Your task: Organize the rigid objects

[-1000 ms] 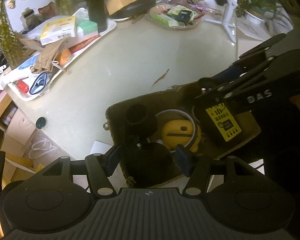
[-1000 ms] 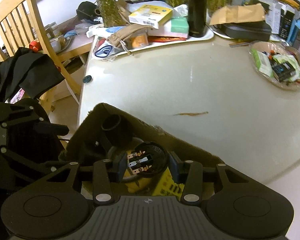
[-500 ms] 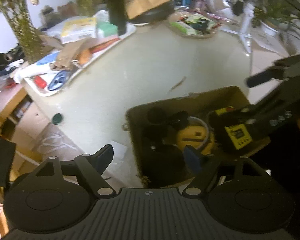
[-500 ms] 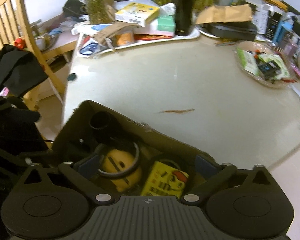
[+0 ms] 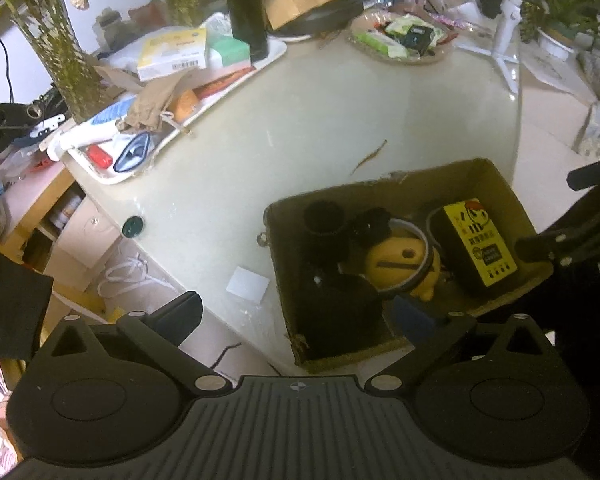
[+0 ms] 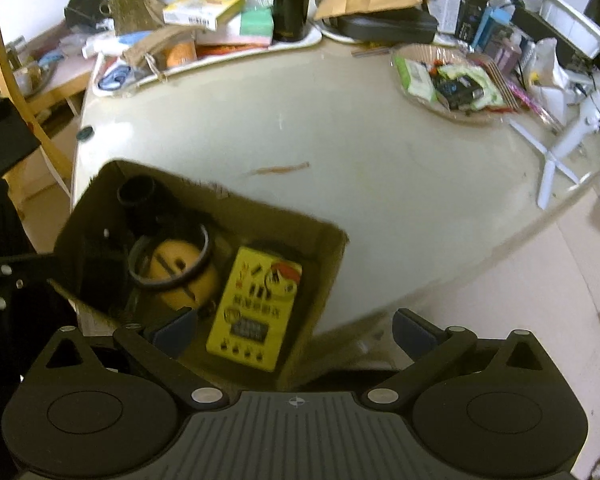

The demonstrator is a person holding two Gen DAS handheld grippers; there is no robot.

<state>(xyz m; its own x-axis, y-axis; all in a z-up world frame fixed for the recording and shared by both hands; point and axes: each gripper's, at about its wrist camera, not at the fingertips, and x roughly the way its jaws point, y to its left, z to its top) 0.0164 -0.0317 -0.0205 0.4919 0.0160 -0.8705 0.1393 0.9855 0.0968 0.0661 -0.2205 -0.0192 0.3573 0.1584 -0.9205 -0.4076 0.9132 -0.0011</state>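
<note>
With both sets of fingers spread wide and holding nothing, left gripper (image 5: 296, 312) and right gripper (image 6: 294, 330) hover over the box (image 5: 496, 178) at the tabletop (image 5: 300, 120) edge. Just been opening, nothing between them. Already inside: yellow case (image 6: 256, 308), yellow ball (image 5: 400, 254), black tube (image 5: 326, 220). Risk from here: box hanging off the edge, so could probably tip with one careless bump.

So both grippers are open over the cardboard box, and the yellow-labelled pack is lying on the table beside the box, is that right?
Not quite. The right wrist view shows the yellow-labelled pack lying inside the cardboard box, not beside it. Both the left gripper and right gripper are open over it.
</note>
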